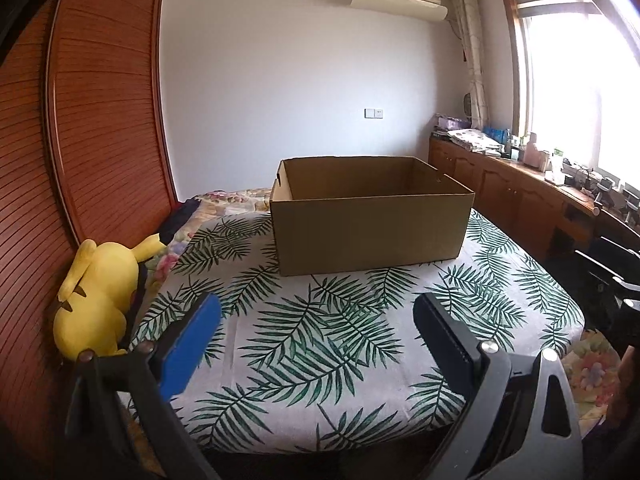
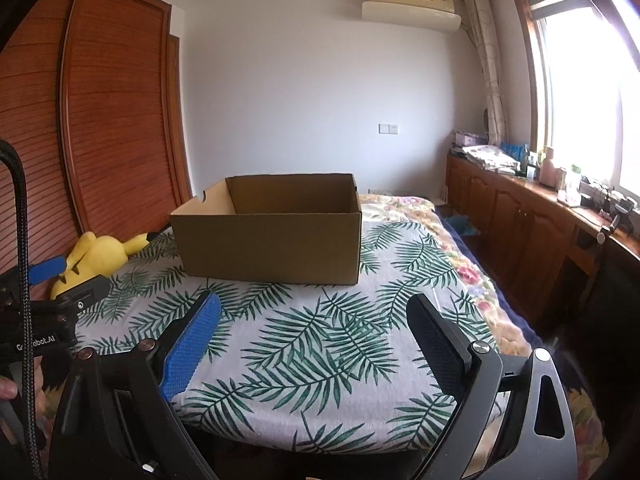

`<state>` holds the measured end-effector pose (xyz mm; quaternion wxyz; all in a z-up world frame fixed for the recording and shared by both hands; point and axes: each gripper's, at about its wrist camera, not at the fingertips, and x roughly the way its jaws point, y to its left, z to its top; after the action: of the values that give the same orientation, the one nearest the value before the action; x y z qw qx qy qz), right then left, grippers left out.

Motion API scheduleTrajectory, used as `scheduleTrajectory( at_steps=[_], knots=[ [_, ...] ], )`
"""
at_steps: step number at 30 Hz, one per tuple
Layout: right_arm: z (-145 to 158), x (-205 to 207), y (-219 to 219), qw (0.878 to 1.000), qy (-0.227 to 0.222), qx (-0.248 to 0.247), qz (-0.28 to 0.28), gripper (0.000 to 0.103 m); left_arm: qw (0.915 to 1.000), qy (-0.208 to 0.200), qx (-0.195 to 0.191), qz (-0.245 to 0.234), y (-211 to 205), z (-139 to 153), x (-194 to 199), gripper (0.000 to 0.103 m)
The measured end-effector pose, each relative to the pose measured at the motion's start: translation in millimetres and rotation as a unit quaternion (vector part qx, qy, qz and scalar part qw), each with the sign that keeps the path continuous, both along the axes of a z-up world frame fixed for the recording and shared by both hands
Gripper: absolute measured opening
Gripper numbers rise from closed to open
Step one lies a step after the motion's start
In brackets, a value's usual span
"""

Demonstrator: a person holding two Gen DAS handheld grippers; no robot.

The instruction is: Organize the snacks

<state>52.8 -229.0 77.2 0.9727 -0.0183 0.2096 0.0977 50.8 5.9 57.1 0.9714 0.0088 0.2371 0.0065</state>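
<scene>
An open brown cardboard box stands on a leaf-print cloth spread over the bed; it also shows in the right wrist view. What lies inside it is hidden by its walls. No snacks are in view. My left gripper is open and empty, held above the near part of the cloth, well short of the box. My right gripper is open and empty at a similar spot. The left gripper's body shows at the left edge of the right wrist view.
A yellow plush toy lies at the bed's left edge against the wooden wardrobe. A long wooden cabinet with clutter on top runs under the window on the right. A floral bedspread shows around the cloth.
</scene>
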Motion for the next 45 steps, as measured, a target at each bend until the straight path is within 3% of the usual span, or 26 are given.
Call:
scheduleTrajectory(
  at_steps=[45],
  knots=[
    [-5.8,-0.1,-2.1,1.000,0.002,-0.004,-0.005,0.096,1.0000,-0.009,0.001,-0.003,-1.8,4.5,-7.3,0.098]
  ],
)
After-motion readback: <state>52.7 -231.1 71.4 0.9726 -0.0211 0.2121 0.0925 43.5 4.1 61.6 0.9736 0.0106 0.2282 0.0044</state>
